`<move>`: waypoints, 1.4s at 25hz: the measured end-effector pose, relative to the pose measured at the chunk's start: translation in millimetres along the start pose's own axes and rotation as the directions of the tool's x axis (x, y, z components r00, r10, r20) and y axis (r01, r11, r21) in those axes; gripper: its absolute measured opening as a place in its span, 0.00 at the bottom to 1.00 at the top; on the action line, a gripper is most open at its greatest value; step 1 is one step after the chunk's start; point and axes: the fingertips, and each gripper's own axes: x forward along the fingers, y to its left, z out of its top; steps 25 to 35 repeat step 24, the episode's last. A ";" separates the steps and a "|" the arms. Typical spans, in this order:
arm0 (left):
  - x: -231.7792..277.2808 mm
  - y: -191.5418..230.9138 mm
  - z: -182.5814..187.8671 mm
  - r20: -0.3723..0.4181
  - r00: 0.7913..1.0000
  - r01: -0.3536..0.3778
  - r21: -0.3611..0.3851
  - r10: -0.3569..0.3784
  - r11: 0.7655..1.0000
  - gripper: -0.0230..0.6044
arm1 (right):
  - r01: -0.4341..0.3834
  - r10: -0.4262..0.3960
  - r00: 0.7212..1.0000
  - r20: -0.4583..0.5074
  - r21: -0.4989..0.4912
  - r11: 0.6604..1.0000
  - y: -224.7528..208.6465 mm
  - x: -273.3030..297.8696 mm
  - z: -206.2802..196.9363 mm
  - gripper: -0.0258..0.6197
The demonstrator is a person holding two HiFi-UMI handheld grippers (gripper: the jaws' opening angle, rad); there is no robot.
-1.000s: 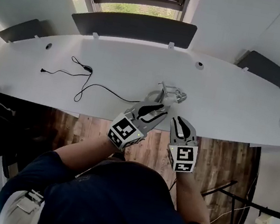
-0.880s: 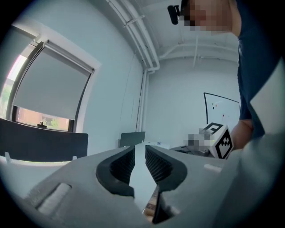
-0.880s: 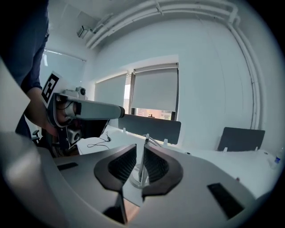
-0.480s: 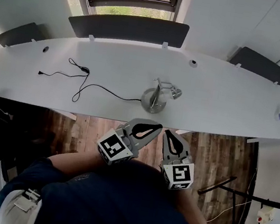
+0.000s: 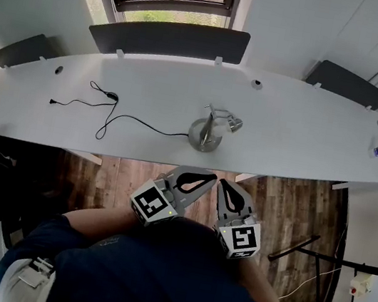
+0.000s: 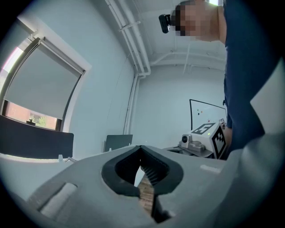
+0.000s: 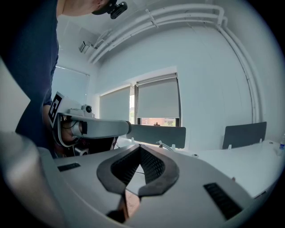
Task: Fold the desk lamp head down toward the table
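White desk (image 5: 307,138) carries the desk lamp (image 5: 208,130) near its front edge, head seemingly folded low. The left gripper (image 5: 211,178) and right gripper (image 5: 224,185) hang clear of it, clenched empty, the right's jaws just closed, so the folding is likely finished.

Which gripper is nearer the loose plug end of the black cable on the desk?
Left. The left gripper sits off the near edge of the desk, to the right of the plug end. The right gripper is beside it, farther right. Both are shut and empty.
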 end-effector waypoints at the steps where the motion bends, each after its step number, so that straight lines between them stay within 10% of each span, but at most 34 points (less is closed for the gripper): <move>1: -0.7 -0.6 0.2 -0.002 1.000 0.004 0.006 -0.004 1.000 0.05 | -0.001 0.001 1.000 -0.001 -0.001 1.000 0.7 0.2 -0.5 0.06; 35: 0.7 -11.4 3.8 -0.001 1.000 0.014 0.004 -0.014 1.000 0.05 | 0.008 -0.008 1.000 0.011 -0.010 1.000 -2.1 -11.5 3.8 0.05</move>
